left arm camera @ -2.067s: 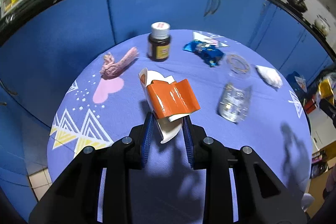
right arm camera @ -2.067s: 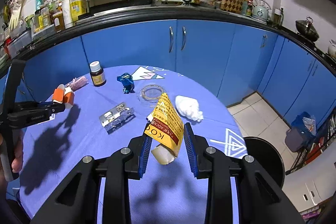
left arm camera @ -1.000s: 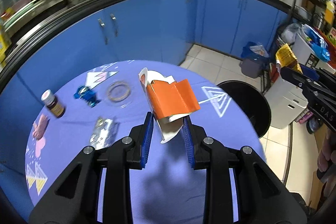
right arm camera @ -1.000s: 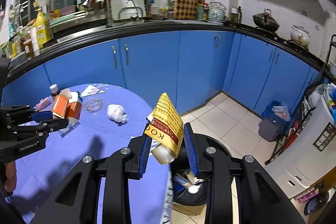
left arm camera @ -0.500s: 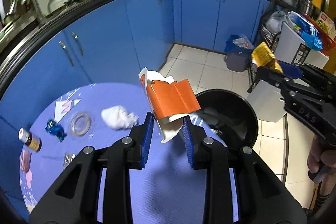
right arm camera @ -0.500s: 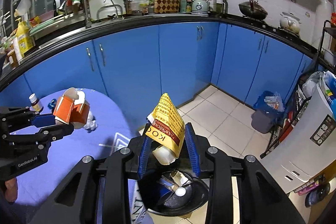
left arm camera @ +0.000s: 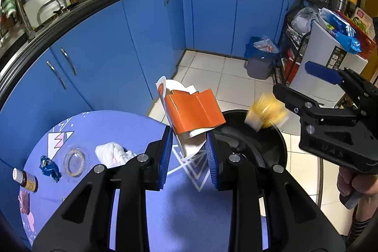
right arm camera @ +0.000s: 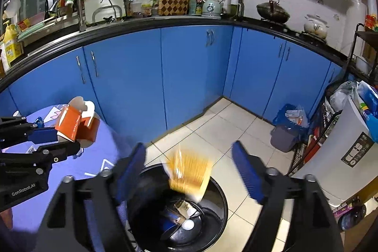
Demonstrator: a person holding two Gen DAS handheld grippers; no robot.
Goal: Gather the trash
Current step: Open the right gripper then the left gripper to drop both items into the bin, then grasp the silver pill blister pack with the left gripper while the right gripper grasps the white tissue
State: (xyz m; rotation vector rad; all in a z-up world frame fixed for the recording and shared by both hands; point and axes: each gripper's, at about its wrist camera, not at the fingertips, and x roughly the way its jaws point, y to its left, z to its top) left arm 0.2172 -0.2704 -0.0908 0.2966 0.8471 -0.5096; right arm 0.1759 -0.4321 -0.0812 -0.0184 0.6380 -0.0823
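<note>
My left gripper [left arm camera: 187, 155] is shut on an orange and white carton [left arm camera: 191, 113], held over the table edge beside the black trash bin [left arm camera: 278, 134]. The carton also shows in the right wrist view [right arm camera: 76, 125]. My right gripper [right arm camera: 189, 171] is open above the bin [right arm camera: 217, 223]. A yellow packet [right arm camera: 189, 172], blurred, is falling free between its fingers into the bin; it also shows in the left wrist view [left arm camera: 265, 113]. The bin holds other trash.
On the round purple table [left arm camera: 106, 124] lie a white crumpled tissue [left arm camera: 111, 151], a clear lid [left arm camera: 74, 161], a blue wrapper [left arm camera: 48, 168], a brown bottle [left arm camera: 24, 178] and a pink scrap [left arm camera: 23, 201]. Blue cabinets [right arm camera: 189, 77] stand behind. A white appliance [right arm camera: 349, 148] and a small grey bin [right arm camera: 284, 136] stand at the right.
My right gripper has opened and let go of the yellow packet, which is falling towards the bin. Both grippers have swung from the table towards the bin. The left still holds the carton.
</note>
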